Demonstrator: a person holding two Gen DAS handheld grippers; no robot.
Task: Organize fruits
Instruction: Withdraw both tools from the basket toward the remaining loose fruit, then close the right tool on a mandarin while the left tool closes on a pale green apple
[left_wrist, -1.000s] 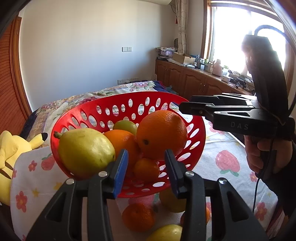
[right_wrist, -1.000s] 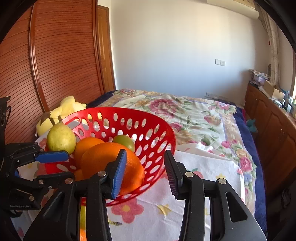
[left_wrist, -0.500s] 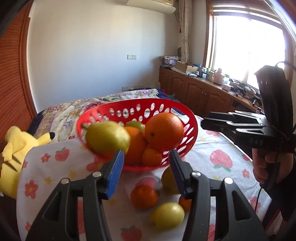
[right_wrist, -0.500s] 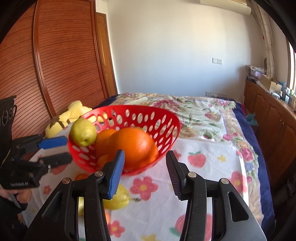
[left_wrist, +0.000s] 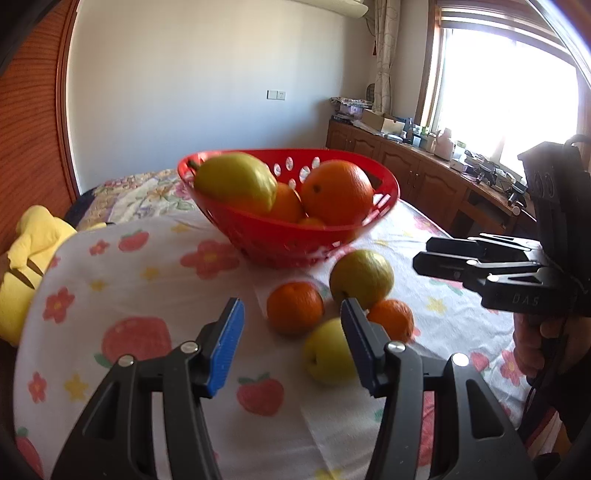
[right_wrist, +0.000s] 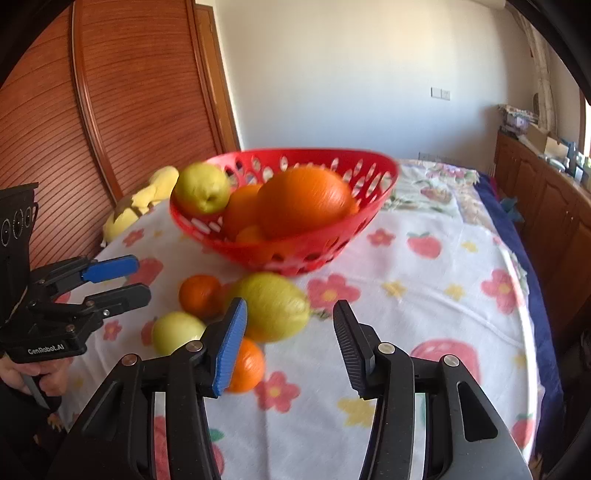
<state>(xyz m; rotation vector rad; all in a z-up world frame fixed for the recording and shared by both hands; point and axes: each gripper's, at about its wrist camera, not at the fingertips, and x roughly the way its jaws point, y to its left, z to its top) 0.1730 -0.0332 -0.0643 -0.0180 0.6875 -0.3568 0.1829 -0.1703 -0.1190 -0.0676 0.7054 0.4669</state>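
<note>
A red perforated basket (left_wrist: 295, 240) (right_wrist: 295, 254) stands on the flowered cloth, holding a yellow-green pear (left_wrist: 236, 181), a large orange (left_wrist: 336, 192) (right_wrist: 303, 203) and smaller oranges. In front of it lie loose fruit: an orange (left_wrist: 294, 307) (right_wrist: 199, 295), a second orange (left_wrist: 393, 319) (right_wrist: 247, 365), a yellow-green pear (left_wrist: 360, 277) (right_wrist: 275, 310) and a pale apple (left_wrist: 328, 356) (right_wrist: 175, 332). My left gripper (left_wrist: 291, 343) (right_wrist: 118, 280) is open and empty above the loose fruit. My right gripper (right_wrist: 288, 343) (left_wrist: 424, 256) is open and empty, to the right of the fruit.
A yellow plush toy (left_wrist: 26, 266) (right_wrist: 136, 210) lies at the cloth's left edge. A wooden sliding door (right_wrist: 110, 110) stands behind it. Wooden cabinets (left_wrist: 424, 177) with clutter run under the window at the right. The cloth's right half (right_wrist: 443, 295) bears no fruit.
Both grippers have pulled back and up from the basket, so it looks smaller and farther. The loose fruit in front of it has come into full view.
</note>
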